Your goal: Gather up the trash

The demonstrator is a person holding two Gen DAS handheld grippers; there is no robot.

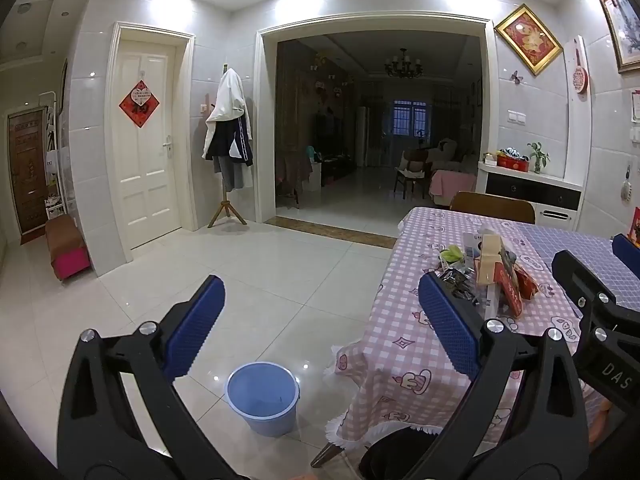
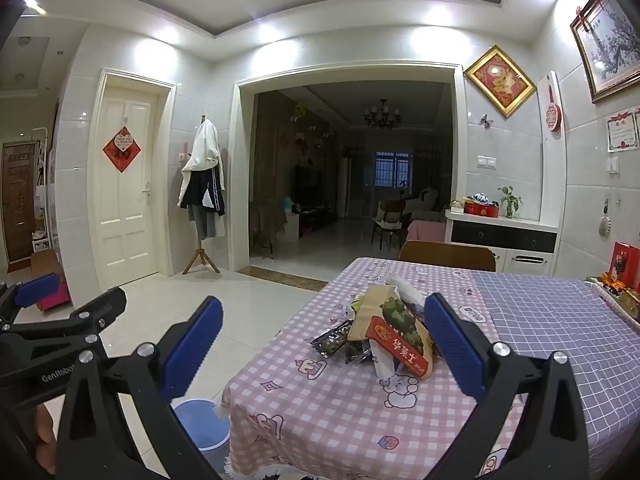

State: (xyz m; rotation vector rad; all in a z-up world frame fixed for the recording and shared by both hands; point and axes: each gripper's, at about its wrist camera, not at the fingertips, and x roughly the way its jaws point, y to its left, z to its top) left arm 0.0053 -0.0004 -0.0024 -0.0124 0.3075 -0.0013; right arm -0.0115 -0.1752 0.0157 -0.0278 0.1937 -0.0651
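A pile of trash point(image 2: 384, 332) lies on the pink checked tablecloth point(image 2: 320, 408): a tan paper bag with a red printed band, dark foil wrappers point(image 2: 332, 342) and a green scrap. The pile also shows in the left wrist view point(image 1: 496, 276). A light blue bucket point(image 1: 262, 398) stands on the floor by the table's near corner; its rim shows in the right wrist view point(image 2: 204, 424). My left gripper point(image 1: 320, 320) is open and empty, above the floor left of the table. My right gripper point(image 2: 324, 340) is open and empty, in front of the pile.
A wooden chair point(image 2: 446, 256) stands at the table's far side. A red box and ornaments point(image 2: 622, 276) sit at the table's right edge. A coat stand point(image 1: 228, 148) with clothes and a white door point(image 1: 146, 140) are at the far wall. White tile floor point(image 1: 240, 264) lies left of the table.
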